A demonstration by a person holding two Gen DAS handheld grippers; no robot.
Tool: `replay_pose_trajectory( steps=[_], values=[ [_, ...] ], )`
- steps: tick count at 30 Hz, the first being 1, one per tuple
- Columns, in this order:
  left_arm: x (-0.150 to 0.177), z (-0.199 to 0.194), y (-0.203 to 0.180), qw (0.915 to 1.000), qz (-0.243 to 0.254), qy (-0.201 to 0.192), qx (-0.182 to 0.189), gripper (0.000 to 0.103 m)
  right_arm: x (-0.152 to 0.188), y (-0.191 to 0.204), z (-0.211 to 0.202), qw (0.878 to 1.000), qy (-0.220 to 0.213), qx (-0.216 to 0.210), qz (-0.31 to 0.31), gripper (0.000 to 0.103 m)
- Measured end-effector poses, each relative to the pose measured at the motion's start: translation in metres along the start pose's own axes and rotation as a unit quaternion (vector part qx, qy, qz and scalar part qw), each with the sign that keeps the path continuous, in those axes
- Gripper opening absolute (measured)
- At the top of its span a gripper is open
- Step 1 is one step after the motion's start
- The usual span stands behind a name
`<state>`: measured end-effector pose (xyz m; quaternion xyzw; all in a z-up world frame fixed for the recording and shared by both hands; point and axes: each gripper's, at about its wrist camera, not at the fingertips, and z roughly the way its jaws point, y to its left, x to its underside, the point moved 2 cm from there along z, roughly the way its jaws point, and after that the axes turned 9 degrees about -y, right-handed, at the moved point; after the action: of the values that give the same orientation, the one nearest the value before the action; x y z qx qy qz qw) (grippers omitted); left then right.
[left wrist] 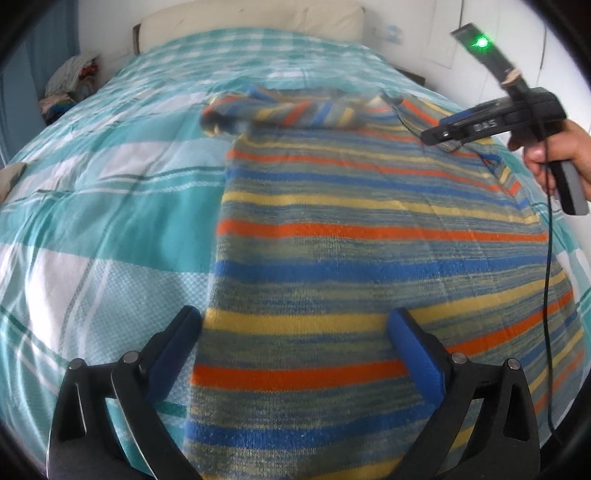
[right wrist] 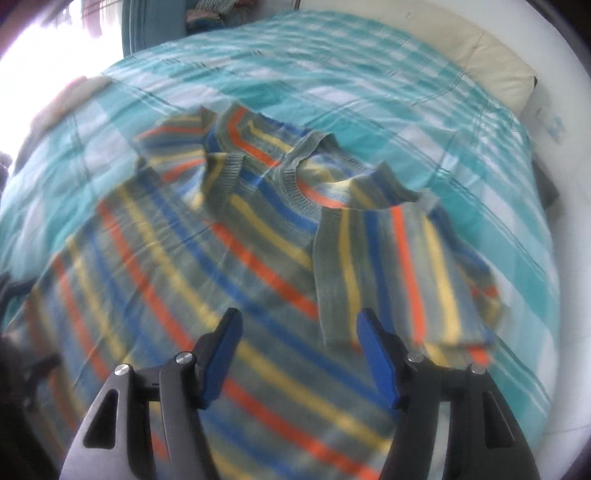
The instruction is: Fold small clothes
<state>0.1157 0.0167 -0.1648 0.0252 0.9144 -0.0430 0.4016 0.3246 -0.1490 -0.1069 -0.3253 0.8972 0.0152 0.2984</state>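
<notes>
A striped knit sweater (left wrist: 351, 236) in orange, blue, yellow and grey-green lies spread on the bed. In the left wrist view my left gripper (left wrist: 295, 325) is open and empty over the sweater's lower left edge. The right gripper (left wrist: 443, 134) shows at the far right, held by a hand above the sweater's right shoulder. In the right wrist view my right gripper (right wrist: 299, 325) is open and empty above the sweater (right wrist: 184, 277). The right sleeve (right wrist: 388, 266) lies folded over the body. The left sleeve (right wrist: 177, 136) lies across the top near the collar (right wrist: 299, 166).
The bed has a teal and white checked cover (left wrist: 92, 192). A cream pillow (left wrist: 251, 20) lies at the head. A pile of clothes (left wrist: 70, 88) sits at the far left beside the bed. A black cable (left wrist: 548, 295) hangs from the right gripper.
</notes>
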Motion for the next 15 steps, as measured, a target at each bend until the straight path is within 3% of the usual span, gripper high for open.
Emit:
replay_pose_trajectory(
  steps=[1,3,4,5,8,10,13,15],
  values=[
    [0.001,0.001,0.000,1.0000,0.001,0.001,0.000,0.102,0.002,-0.004,0.010,1.000,0.005,0.004,0.005,0.062],
    [0.001,0.002,0.000,1.0000,0.001,0.002,0.001,0.102,0.009,-0.025,0.023,0.998,0.003,-0.016,0.064,0.041],
    [0.001,0.002,0.000,1.0000,0.000,0.003,0.001,0.103,0.012,-0.037,0.018,0.995,-0.005,-0.015,0.094,0.015],
    [0.001,0.003,0.001,1.0000,-0.001,0.004,0.002,0.103,0.015,-0.053,0.009,0.992,-0.015,-0.014,0.126,0.004],
    [0.001,0.003,0.001,1.0000,-0.001,0.006,0.001,0.103,0.032,-0.110,-0.041,0.975,-0.071,0.004,0.210,0.004],
    [0.001,0.003,0.000,1.0000,0.000,0.006,0.000,0.103,0.057,-0.159,-0.087,0.954,-0.109,0.030,0.278,0.004],
    [0.001,0.003,0.000,1.0000,0.000,0.005,-0.001,0.103,0.116,-0.227,-0.156,0.909,-0.150,0.081,0.380,0.004],
    [0.001,0.004,0.000,1.0000,0.000,0.004,-0.002,0.103,0.161,-0.257,-0.185,0.885,-0.151,0.108,0.427,0.004]
  ],
)
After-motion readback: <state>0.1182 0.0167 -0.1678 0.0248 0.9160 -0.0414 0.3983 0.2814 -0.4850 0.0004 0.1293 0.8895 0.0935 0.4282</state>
